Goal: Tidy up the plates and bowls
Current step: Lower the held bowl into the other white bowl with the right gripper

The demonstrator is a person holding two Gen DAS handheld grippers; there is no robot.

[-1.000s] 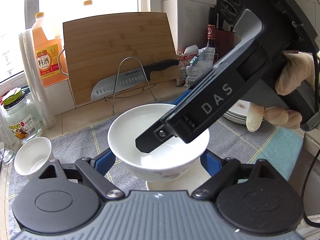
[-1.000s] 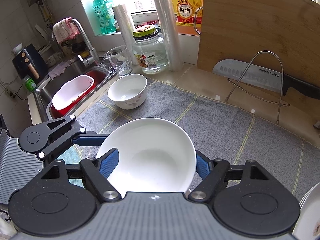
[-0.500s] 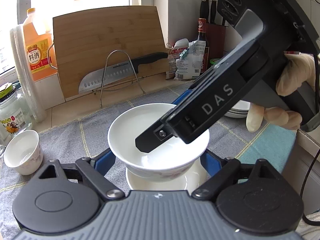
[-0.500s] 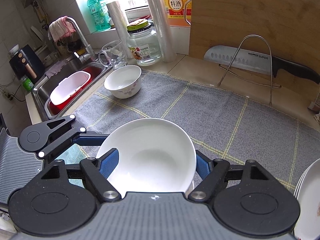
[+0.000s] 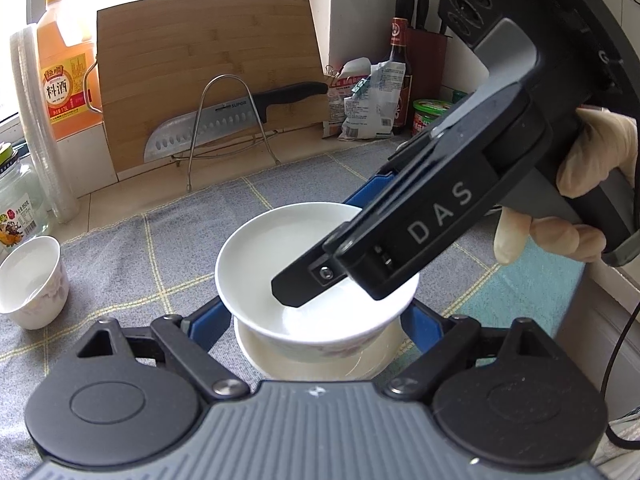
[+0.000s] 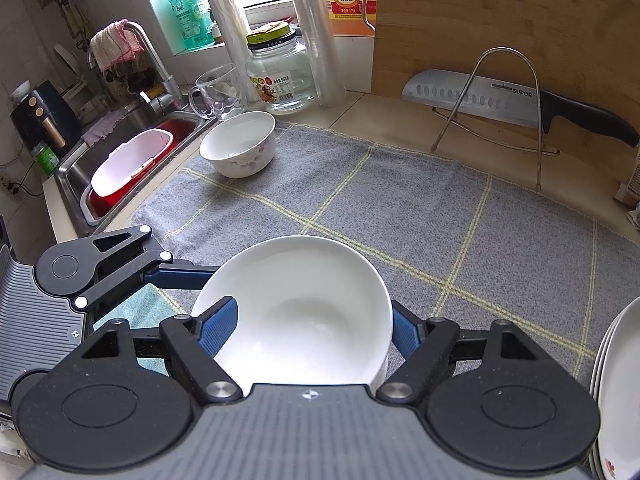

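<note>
A white bowl (image 5: 280,248) (image 6: 304,312) hangs between both grippers above the grey checked mat (image 6: 400,200). My left gripper (image 5: 314,320) is shut on its lower wall, a blue pad on each side. My right gripper (image 6: 312,332) comes in from the right and holds the same bowl: its left finger (image 5: 304,284) reaches over the rim into the bowl, and its right pad (image 6: 404,336) lies against the outside. Directly beneath sits another white dish (image 5: 260,354), mostly hidden. A second flowered bowl (image 6: 240,144) (image 5: 30,276) stands apart near the sink.
A stack of white plates (image 6: 616,392) sits at the right edge. A knife on a wire rack (image 6: 480,96) leans on the cutting board (image 6: 500,20) at the back. Jar (image 6: 280,76), glass mug (image 6: 218,92) and sink (image 6: 68,184) lie left. A gloved hand (image 5: 592,148) holds the right gripper.
Both grippers turned and sank slightly with the bowl held still between them. The background slid left in the left view. More of the dish underneath shows now.
</note>
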